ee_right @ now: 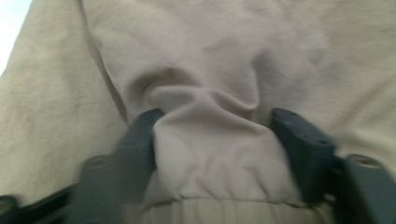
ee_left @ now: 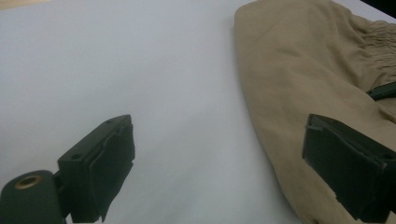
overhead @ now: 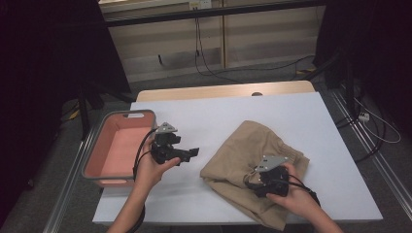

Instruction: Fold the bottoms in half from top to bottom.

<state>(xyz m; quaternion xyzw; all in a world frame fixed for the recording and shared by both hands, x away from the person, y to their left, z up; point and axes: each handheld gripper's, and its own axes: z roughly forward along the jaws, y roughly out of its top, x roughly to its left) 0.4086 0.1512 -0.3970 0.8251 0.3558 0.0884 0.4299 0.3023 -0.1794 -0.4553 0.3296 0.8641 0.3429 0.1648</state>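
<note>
The tan garment point(overhead: 252, 160) lies crumpled on the white table point(overhead: 218, 116), toward four o'clock of its top; the right gripper point(overhead: 262, 180) sits on the cloth's near part, at about five o'clock of the heap; in the right gripper view its jaws stand half apart with a bunched ridge of fabric point(ee_right: 210, 140) between them, pressed at both sides; the left gripper point(overhead: 192, 153) hangs at nine o'clock of the garment, just beside it, jaws wide apart and empty; a pink bin point(overhead: 92, 160) stands farther out at nine o'clock.
</note>
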